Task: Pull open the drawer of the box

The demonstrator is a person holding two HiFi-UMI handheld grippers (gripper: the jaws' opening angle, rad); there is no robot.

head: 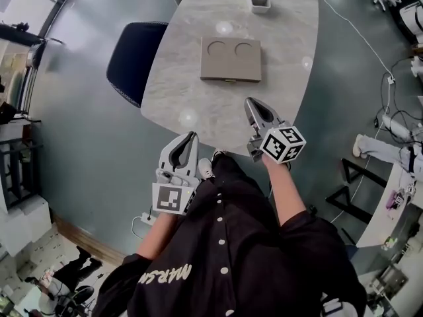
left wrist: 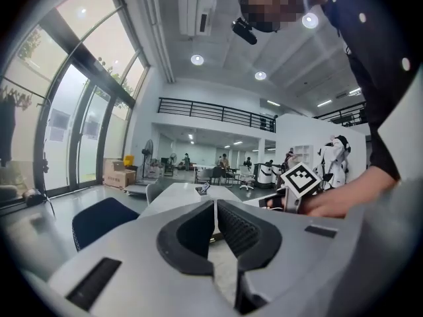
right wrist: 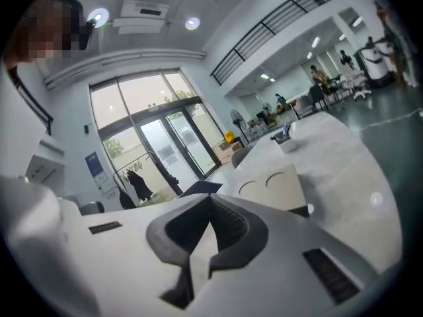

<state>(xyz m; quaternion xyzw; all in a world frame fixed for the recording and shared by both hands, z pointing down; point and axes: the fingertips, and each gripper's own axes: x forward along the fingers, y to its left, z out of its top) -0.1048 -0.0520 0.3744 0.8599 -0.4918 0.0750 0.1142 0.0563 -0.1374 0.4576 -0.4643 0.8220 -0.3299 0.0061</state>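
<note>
Oval marble desk, seen from above.

Box: flat, brown, two round recesses in its top. Lies near the middle of the desk, well in from every edge. A small yellow-green tab shows on the side facing the person; that side looks flush, drawer shut. In the right gripper view the box lies just past the claw tips, nothing touching it.

Right claw: over the near edge of the desk, tips pointing at the box, near it but apart. Pads pressed together at the tips, nothing between them.

Left claw: off the desk, just short of its near edge and close to the person's body, pointing toward the desk. Pads meet at the tips, nothing held.

Pen cup: at the far end of the desk, holding pens, well apart from the box.

Blue chair: at the desk's left edge.
</note>
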